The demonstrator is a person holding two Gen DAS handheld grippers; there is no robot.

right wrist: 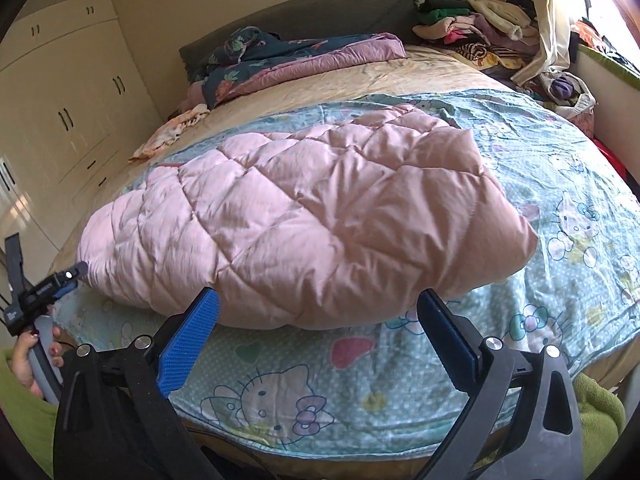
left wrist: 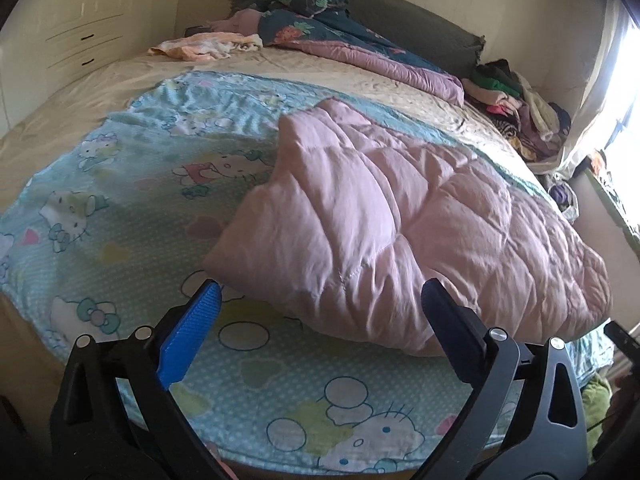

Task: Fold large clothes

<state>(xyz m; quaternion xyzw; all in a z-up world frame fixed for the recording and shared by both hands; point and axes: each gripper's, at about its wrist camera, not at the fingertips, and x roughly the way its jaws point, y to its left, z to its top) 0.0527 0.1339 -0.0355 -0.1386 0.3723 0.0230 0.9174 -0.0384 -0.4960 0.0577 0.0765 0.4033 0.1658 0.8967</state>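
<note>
A pink quilted padded garment [left wrist: 400,224] lies folded into a thick bundle on a light blue cartoon-cat sheet [left wrist: 132,200] spread over the bed. My left gripper [left wrist: 320,292] is open and empty, just in front of the bundle's near edge. In the right wrist view the same pink garment [right wrist: 304,216] lies on the sheet [right wrist: 560,184]. My right gripper [right wrist: 318,300] is open and empty, right at the bundle's near edge. The left gripper [right wrist: 66,276] shows at the far left of that view, held by a hand, near the bundle's left end.
A folded floral and mauve duvet [left wrist: 340,36] lies at the headboard. A heap of clothes [left wrist: 516,104] sits at the bed's far right corner by the window. A pale orange cloth [left wrist: 200,46] lies near the wardrobe [left wrist: 64,20]. The beige bedsheet [left wrist: 60,120] surrounds the blue one.
</note>
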